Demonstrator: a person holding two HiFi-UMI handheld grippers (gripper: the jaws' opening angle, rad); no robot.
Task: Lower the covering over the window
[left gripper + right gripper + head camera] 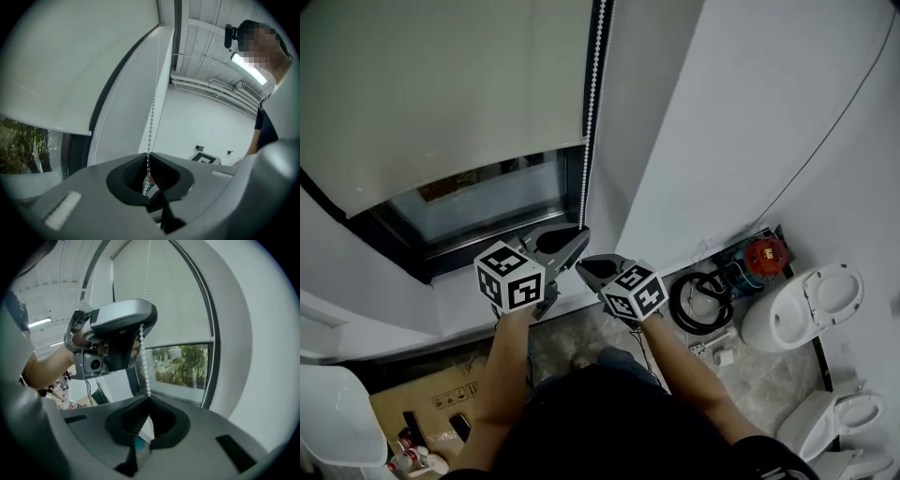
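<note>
The roller blind [441, 94] covers the upper and larger part of the window [478, 202], its bottom bar hanging partway down and leaving a strip of bare glass beneath it with greenery outside. Along the window's right edge the bead chain [591, 94] runs straight down beside the dark frame. Both grippers meet at that chain near the window's lower right corner. The left gripper [574, 234] is the higher one, and in its own view the left gripper [148, 158] has its jaws pressed together on the chain, whose beads pass between the pads and on into the hollow behind them. The right gripper [581, 267] sits just below and to the right of it. In the right gripper view the right gripper [149, 399] also has its jaws closed, and the chain drops from the underside of the left gripper [117, 329] to the seam where the tips meet. It appears to be nipped there, though the contact is small and hard to make out. On the floor below and right of the window lie a coil of black hose [698, 300] and a white toilet [802, 305].
</note>
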